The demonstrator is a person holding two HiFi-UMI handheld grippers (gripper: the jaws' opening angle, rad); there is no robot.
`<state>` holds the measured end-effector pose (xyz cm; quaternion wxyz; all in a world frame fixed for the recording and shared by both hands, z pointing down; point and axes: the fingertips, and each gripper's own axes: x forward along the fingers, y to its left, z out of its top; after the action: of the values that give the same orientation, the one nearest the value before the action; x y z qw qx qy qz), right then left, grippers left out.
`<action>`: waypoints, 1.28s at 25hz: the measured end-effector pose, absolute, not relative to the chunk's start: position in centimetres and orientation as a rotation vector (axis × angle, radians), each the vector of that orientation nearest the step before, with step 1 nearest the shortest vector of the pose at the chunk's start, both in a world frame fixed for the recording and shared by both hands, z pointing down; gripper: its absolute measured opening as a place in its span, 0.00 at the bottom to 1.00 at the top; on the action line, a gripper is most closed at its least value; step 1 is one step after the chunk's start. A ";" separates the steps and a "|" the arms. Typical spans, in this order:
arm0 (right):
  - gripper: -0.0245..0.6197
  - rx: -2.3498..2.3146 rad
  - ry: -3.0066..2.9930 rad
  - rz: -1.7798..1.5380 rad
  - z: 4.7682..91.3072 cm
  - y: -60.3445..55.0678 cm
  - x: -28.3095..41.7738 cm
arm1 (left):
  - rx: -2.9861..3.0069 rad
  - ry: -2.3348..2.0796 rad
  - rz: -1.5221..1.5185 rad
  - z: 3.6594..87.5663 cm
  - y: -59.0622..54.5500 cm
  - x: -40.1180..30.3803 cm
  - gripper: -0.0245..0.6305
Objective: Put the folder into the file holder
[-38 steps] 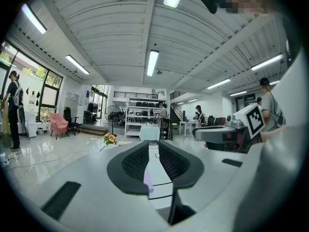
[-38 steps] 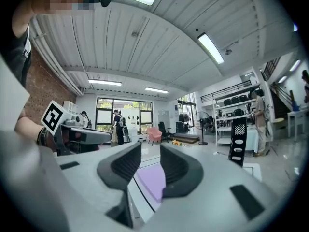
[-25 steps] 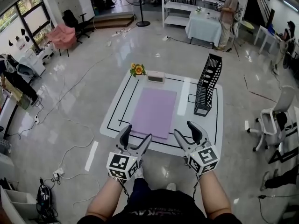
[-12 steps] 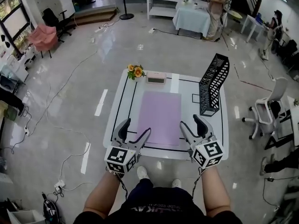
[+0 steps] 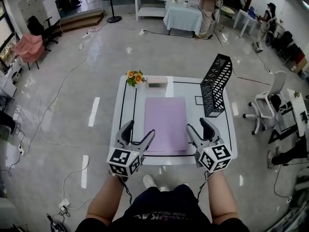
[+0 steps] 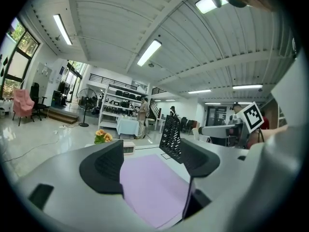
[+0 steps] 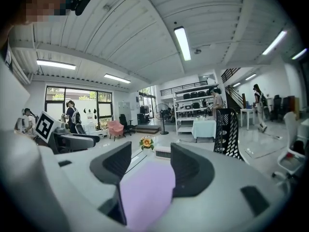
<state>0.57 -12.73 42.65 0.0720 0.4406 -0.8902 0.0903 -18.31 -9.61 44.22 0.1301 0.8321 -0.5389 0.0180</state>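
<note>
Left tongs (image 5: 140, 129) and right tongs (image 5: 196, 125) hover released, empty — flat lilac folder (image 5: 165, 122) lies on white desk (image 5: 222, 134) beside upright black mesh file holder (image 5: 215, 85).

Folder (image 5: 165, 123) flat at mid counter (image 5: 224, 129), open from above. Bare strip L of it; 2nd strip on R, betw folder & file holder (image 5: 215, 86). Holder upright at R rear, tallest obstacle, apart from folder. Back edge lined by flowers (image 5: 134, 76) & small box (image 5: 157, 82), just beyond folder's far end. L gripper (image 5: 140, 129) & R gripper (image 5: 197, 125) at near edge, jaws apart, flanking folder's near corners. Off counter's R side: office chair (image 5: 263, 103), well apart.
</note>
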 end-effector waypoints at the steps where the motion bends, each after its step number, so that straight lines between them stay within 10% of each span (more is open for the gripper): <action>1: 0.41 1.334 -2.670 0.277 42.8 -12.7 0.4 | 2.420 -1.555 0.050 44.4 -9.8 -18.5 0.58; 32: 0.45 1.290 -2.502 0.781 55.3 -23.9 2.0 | 2.214 -1.458 0.228 55.2 -20.3 -18.6 0.59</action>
<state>2.05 -23.91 55.27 0.1101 0.4390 -0.8512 0.2656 -18.56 -20.26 55.21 0.2381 0.8082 -0.5321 0.0830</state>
